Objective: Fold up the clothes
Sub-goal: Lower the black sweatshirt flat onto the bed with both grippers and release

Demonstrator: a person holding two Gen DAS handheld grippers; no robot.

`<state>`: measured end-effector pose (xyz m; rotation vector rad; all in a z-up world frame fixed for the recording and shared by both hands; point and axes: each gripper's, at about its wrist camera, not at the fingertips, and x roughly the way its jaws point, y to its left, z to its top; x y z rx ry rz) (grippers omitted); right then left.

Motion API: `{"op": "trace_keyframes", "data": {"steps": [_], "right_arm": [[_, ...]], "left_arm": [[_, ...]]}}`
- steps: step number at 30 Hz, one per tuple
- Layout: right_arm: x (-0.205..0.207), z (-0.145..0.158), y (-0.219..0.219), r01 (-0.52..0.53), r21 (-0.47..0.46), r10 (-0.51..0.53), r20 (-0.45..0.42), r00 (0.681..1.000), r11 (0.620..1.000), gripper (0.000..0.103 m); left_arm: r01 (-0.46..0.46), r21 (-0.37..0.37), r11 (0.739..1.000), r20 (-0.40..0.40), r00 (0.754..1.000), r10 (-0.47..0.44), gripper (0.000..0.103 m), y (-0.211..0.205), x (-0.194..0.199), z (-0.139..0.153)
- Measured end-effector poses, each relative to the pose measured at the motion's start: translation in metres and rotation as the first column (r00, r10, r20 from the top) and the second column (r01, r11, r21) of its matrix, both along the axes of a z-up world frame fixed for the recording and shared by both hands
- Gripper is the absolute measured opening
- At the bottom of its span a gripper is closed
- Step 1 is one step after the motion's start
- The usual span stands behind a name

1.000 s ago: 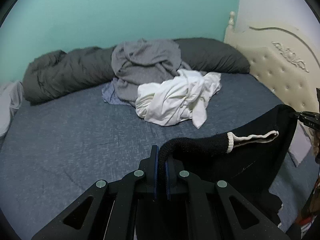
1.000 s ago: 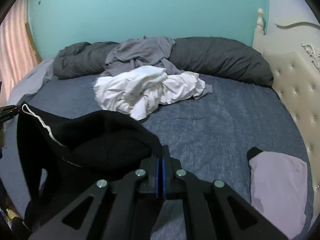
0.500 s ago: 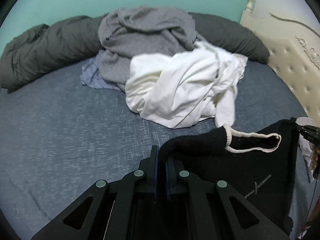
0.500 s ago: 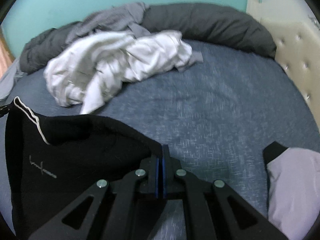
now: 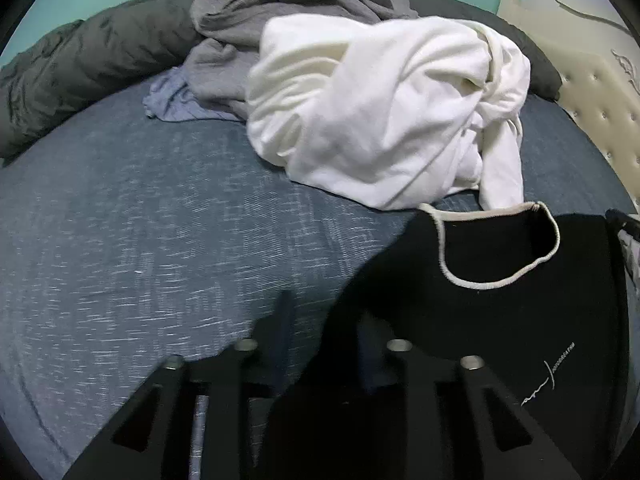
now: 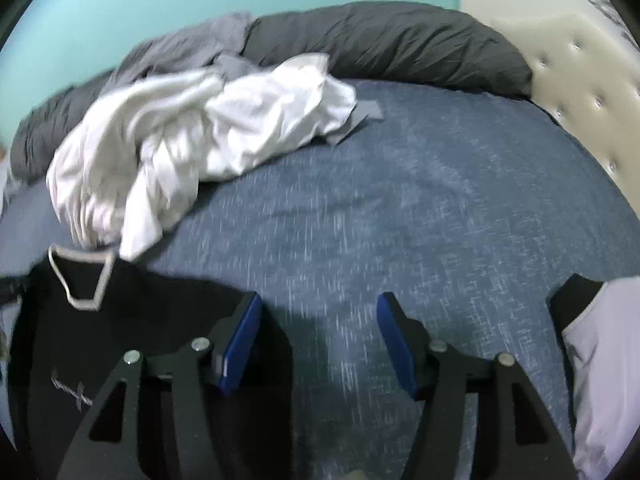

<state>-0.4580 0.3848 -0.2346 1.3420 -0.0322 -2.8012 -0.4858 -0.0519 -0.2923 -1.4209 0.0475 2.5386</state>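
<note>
A black shirt with a white-trimmed neckline lies spread on the blue bedsheet, collar toward the laundry pile. My left gripper hovers low over its shoulder. The jaws are opening, blurred by motion; the shirt's edge lies loose between them and the pads do not press on it. In the right wrist view the same shirt lies at the lower left. My right gripper is beside its other shoulder, jaws opening wide, with only bedsheet between the blue pads.
A crumpled white garment lies just beyond the collar, with a grey garment and a pale striped one behind it. A dark duvet lines the back. The cream headboard stands right, a lilac garment below it.
Both grippers came down to the bed and closer to the pile. Their jaws, shut on the black shirt's shoulders before, have parted and let it go; the shirt now rests on the sheet.
</note>
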Motion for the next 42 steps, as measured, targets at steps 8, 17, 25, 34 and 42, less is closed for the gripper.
{"op": "trace_keyframes", "data": {"steps": [8, 17, 25, 34, 42], "right_arm": [[0.000, -0.002, -0.076, -0.279, -0.016, 0.279, 0.013, 0.960, 0.960, 0.061], [-0.017, -0.046, -0.155, -0.377, 0.065, 0.366, 0.143, 0.920, 0.924, 0.045], [-0.048, -0.071, -0.176, -0.302, 0.145, 0.275, 0.181, 0.944, 0.942, 0.014], [-0.027, -0.028, -0.162, -0.211, 0.054, 0.206, 0.093, 0.974, 0.976, 0.014], [0.097, 0.021, -0.159, -0.247, -0.300, 0.260, 0.002, 0.966, 0.921, 0.021]], "left_arm": [[-0.001, 0.013, 1.000, -0.046, 0.999, 0.002, 0.062, -0.017, 0.021, 0.028], [0.058, -0.053, 0.997, -0.047, 0.997, -0.061, 0.072, -0.008, 0.032, 0.025], [0.103, -0.071, 0.992, -0.021, 0.994, -0.105, 0.052, -0.003, 0.027, 0.000], [0.001, 0.037, 0.999, -0.037, 0.999, 0.000, 0.053, -0.034, 0.050, 0.029], [0.002, 0.101, 0.995, 0.013, 1.000, -0.004, 0.062, -0.047, 0.145, 0.059]]}}
